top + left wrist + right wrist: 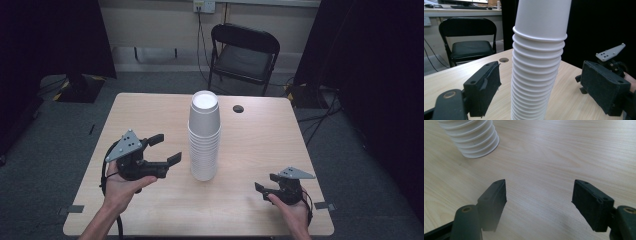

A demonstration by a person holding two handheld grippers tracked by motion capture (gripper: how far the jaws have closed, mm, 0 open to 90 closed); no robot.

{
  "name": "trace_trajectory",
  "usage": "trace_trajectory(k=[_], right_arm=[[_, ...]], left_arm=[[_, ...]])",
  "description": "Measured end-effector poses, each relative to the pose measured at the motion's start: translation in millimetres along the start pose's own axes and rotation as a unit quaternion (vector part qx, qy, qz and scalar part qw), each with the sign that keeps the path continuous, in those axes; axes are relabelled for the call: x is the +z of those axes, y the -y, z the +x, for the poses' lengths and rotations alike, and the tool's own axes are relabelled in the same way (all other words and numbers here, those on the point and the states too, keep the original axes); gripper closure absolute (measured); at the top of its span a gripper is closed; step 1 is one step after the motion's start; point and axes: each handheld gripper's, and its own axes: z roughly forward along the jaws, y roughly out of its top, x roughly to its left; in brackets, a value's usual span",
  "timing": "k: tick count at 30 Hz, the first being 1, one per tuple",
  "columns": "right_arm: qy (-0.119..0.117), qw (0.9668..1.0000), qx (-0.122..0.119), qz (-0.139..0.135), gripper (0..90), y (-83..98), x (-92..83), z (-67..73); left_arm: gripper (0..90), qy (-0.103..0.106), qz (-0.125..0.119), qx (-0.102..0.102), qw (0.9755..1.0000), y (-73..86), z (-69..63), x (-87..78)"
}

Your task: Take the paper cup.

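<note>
Pale wooden bench (150,115), black folding chair (243,55) beyond its far edge. Tall stack of white paper cups (204,137) upright mid-bench. Left gripper (164,149) just beside the stack, jaws spread wide, nothing held. Right gripper (266,184) near the front right corner, well apart from the cups, jaws likewise open and empty.

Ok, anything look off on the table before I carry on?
Mostly fine. The cup stack leans a little, its upper cups tipping sideways in the left gripper view. The pad on one finger of the left gripper looks frayed and peeling. No spills.
</note>
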Motion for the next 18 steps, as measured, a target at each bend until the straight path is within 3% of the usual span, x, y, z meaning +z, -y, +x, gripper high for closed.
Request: trace_trajectory(k=[5, 7, 9, 16, 18], right_arm=[[0.005, 1.0000, 0.000, 0.002, 26.0, 0.3, 1.0, 0.0], [0.008, 1.0000, -0.002, 0.004, 25.9, 0.7, 1.3, -0.3], [0.011, 0.9999, -0.001, 0.004, 25.8, 0.8, 1.4, -0.6], [0.014, 0.9999, -0.001, 0.005, 25.6, 0.8, 1.3, -1.5], [0.012, 0.9999, 0.000, 0.006, 25.6, 1.3, 1.5, -2.0]], left_arm=[[15.5, 0.019, 0.001, 0.004, 0.9998, -9.3, -1.0, 6.9], [15.7, 0.007, 0.003, 0.004, 1.0000, -13.2, -1.4, 9.9], [15.7, 0.018, -0.005, -0.002, 0.9998, -17.8, -0.3, 13.0], [15.9, 0.032, -0.017, 0.022, 0.9991, -39.5, -6.7, 21.6], [15.9, 0.025, -0.025, 0.029, 0.9990, -46.1, -9.9, 22.4]])
